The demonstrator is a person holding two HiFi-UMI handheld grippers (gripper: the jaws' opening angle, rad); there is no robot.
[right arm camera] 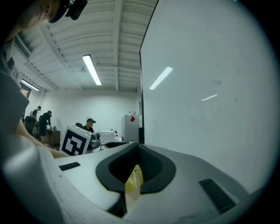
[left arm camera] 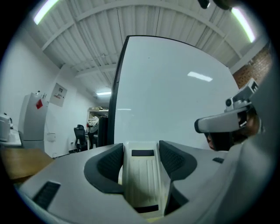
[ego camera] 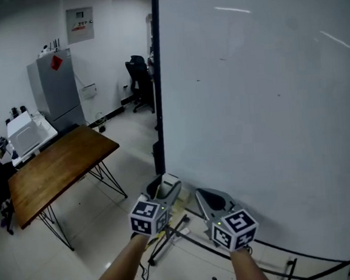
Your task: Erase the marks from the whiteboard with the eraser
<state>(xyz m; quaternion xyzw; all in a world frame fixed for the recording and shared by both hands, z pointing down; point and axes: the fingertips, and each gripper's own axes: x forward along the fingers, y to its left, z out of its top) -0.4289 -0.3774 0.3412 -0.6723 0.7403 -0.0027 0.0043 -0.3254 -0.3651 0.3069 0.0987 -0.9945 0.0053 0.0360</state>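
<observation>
Whiteboard (ego camera: 264, 110) dead ahead of both claws, runs off to their right. Left gripper (left arm camera: 141, 151) clamped on eraser (left arm camera: 142, 179), cream block btwn its jaws, aimed at board, no contact afaict. Right gripper (right arm camera: 139, 148) jaws closed tip-to-tip, carrying nothing; yellow scrap (right arm camera: 133, 183) low in gap, can't ID. We judge board nearly clean: only faint specks (ego camera: 222, 58) high above claws left to wipe.

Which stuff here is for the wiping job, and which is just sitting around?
For the job: whiteboard, eraser, left tongs holding it.
Just lying about: wooden table, fridge, office chair.
</observation>
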